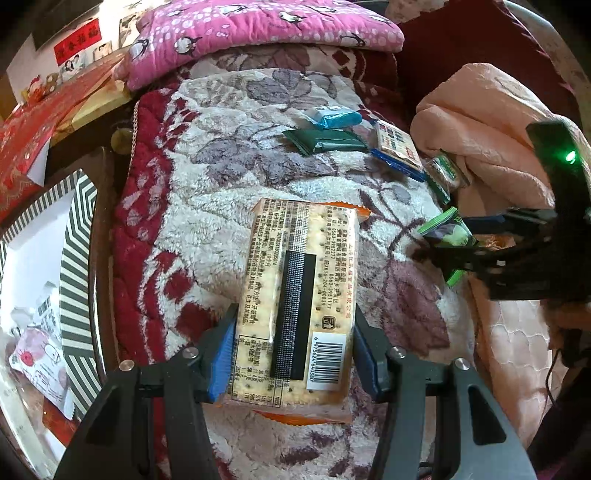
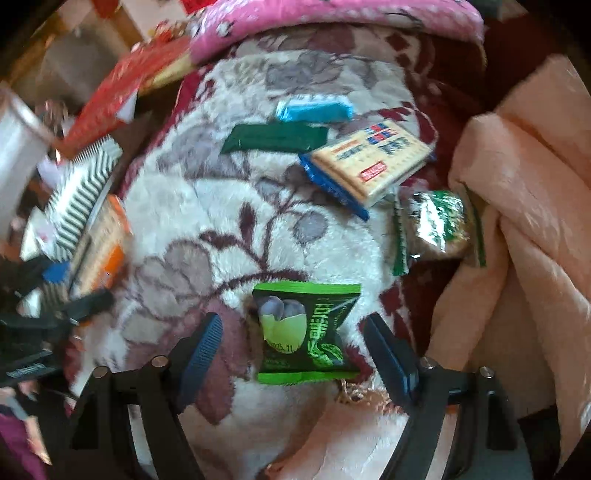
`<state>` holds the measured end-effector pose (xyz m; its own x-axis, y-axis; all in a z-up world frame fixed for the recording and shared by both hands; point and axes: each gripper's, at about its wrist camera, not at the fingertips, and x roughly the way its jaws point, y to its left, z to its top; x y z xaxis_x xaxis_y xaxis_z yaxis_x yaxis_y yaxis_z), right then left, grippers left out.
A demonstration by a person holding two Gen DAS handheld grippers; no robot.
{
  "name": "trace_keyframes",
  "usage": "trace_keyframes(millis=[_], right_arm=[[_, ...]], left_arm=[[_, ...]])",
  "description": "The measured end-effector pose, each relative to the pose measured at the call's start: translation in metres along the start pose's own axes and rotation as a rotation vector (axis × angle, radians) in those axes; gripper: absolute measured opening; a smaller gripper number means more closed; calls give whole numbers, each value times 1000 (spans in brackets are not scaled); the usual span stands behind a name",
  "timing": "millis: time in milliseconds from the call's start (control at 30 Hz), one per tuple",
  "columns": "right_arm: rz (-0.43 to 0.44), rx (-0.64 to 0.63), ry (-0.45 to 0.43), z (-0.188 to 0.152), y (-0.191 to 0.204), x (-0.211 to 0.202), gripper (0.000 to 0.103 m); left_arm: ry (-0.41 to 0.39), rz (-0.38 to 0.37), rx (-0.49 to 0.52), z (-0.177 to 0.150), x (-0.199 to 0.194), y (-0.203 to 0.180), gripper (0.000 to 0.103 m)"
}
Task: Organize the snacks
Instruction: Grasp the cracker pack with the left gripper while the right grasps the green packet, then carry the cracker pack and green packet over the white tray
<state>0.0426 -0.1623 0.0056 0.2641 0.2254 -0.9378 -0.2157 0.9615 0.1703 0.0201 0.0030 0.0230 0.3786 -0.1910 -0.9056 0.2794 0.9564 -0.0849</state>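
My left gripper (image 1: 293,341) is shut on an orange-edged cracker pack (image 1: 299,295), barcode side up, above the floral blanket (image 1: 207,206). My right gripper (image 2: 295,354) is open, its fingers either side of a bright green snack packet (image 2: 308,332) that lies on the blanket; the same gripper and packet (image 1: 448,232) show at the right of the left wrist view. Further back lie a light blue bar (image 2: 314,109), a dark green bar (image 2: 275,137), a blue-edged cracker pack (image 2: 373,162) and a green-trimmed clear packet (image 2: 439,225).
A black-and-white striped box (image 1: 74,266) holding a few packets stands at the left beside the blanket. A pink penguin pillow (image 1: 258,29) lies at the back. A peach quilt (image 1: 487,122) is bunched at the right. Red packaging (image 1: 26,140) is at the far left.
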Motion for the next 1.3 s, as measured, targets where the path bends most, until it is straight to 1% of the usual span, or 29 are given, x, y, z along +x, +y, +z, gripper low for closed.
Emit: trace_keyframes(millis=[33, 67, 167, 367, 567, 767, 1100, 1300], right_arm=[[-19, -11, 12, 1, 1, 5, 44], [-37, -19, 20, -1, 1, 9, 44], [-27, -7, 5, -3, -1, 6, 44], [35, 2, -14, -7, 4, -6, 44], [70, -24, -42, 2, 31, -16, 44], [98, -60, -76, 15, 57, -25, 44], [130, -137, -78, 29, 97, -27, 44], [152, -186, -83, 40, 125, -28, 44]], left_arm=[[-2, 3, -2, -1, -1, 0, 55], [-4, 9, -4, -1, -2, 0, 55], [-10, 14, -6, -3, -6, 0, 55], [-19, 28, -46, -6, -12, 5, 55], [-42, 57, -74, -6, -24, 12, 55], [-68, 88, -124, -8, -40, 28, 55], [-105, 131, -206, -15, -66, 62, 55], [-122, 169, -256, -21, -81, 87, 55]])
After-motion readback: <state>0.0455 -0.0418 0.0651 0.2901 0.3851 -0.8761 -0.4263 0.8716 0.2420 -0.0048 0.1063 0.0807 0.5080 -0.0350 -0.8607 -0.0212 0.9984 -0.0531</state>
